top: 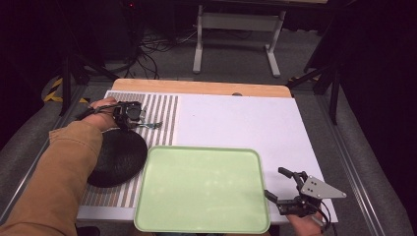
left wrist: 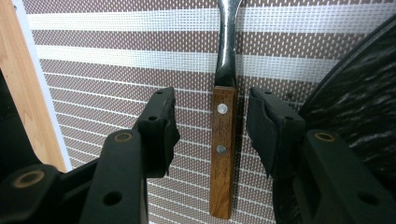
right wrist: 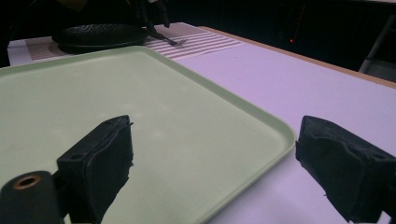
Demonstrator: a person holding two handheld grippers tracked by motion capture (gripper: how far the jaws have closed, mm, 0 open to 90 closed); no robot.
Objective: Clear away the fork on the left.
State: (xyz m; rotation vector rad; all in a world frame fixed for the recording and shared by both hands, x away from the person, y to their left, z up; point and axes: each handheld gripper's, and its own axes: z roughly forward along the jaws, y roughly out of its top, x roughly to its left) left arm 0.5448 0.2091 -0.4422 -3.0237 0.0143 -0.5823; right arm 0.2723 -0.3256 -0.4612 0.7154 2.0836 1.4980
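A utensil with a wooden handle (left wrist: 222, 154) and a metal neck lies on a brown-and-white striped mat (left wrist: 116, 60). My left gripper (left wrist: 212, 126) points down over it with one jaw on each side of the handle, and a gap shows at both pads, so it is open. From the high view the left gripper (top: 130, 119) sits at the far left, the utensil's metal end (top: 152, 125) sticking out to its right. My right gripper (top: 275, 183) rests open at the near right, its jaws straddling the corner rim of a pale green tray (right wrist: 140, 93).
A black round plate (top: 118, 157) lies on the striped mat (top: 162, 113) just near of the left gripper, overlapped by the green tray (top: 201, 187). A white sheet (top: 246, 118) covers the table's right half. A wooden edge (top: 196, 87) runs along the back.
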